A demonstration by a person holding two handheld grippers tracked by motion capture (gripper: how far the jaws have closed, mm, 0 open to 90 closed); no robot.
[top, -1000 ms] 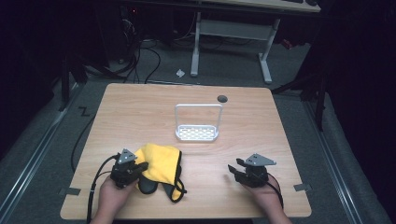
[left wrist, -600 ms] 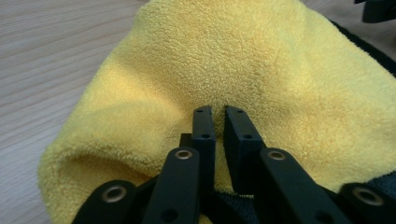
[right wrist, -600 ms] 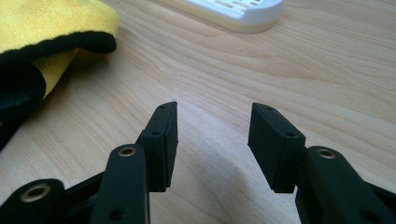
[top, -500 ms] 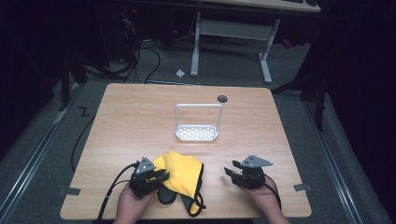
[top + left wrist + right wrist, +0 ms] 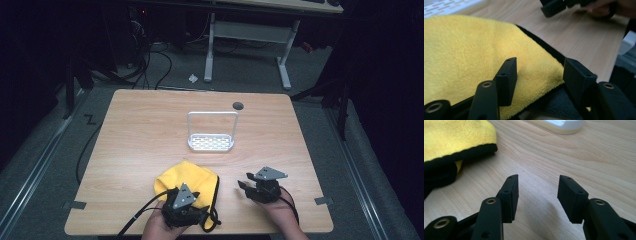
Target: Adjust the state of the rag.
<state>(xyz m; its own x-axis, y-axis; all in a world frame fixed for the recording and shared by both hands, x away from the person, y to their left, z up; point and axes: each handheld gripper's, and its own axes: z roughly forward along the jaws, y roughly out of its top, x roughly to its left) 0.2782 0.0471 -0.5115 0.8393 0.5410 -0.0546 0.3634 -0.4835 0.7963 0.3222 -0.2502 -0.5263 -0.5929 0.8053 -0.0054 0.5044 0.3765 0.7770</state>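
Observation:
A yellow cloth (image 5: 187,178) with black edging lies folded near the table's front edge; it also shows in the left gripper view (image 5: 471,52) and the right gripper view (image 5: 451,135). My left gripper (image 5: 192,212) rests over its near edge. Its jaws have just been opening and now stand apart above the cloth's corner (image 5: 537,72), pressing on nothing. My right gripper (image 5: 245,186) sits to the right of the cloth, open over bare wood (image 5: 537,195). In the left gripper view the right gripper (image 5: 554,7) lies farther off.
A white wire rack (image 5: 211,132) with a perforated base stands at the table's middle; its base shows as (image 5: 564,126) too. A round dark grommet (image 5: 238,105) sits behind it. The wooden table (image 5: 140,135) ends just beyond both hands. Cables trail on the floor at the left.
My left gripper slid to the right along the front edge, dragging the yellow cloth toward the middle, then opened and let it go. The right gripper stayed put.

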